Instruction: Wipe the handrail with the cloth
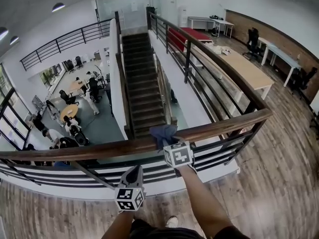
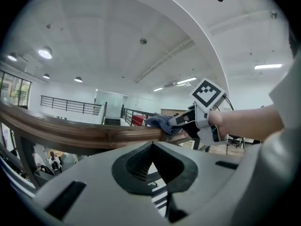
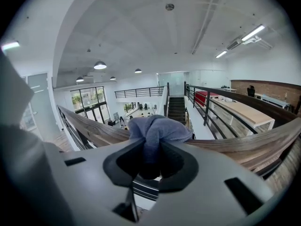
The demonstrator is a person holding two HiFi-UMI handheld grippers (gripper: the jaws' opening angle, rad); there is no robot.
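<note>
Cloth [image 3: 157, 126] lay bunched on the handrail [image 3: 235, 145], clamped in the right gripper's [image 3: 149, 149] jaws; the left gripper [image 2: 151, 149] hung below the rail, jaws together, empty.

The handrail [image 1: 99, 148] is a brown wooden rail with visible grain. It runs level across the head view and turns a corner at its right end. The cloth [image 3: 157, 128] is blue-grey and bunched into folds. It sits on top of the rail, touching it, with one end pinched between the jaws of the right gripper [image 3: 149, 160].
</note>
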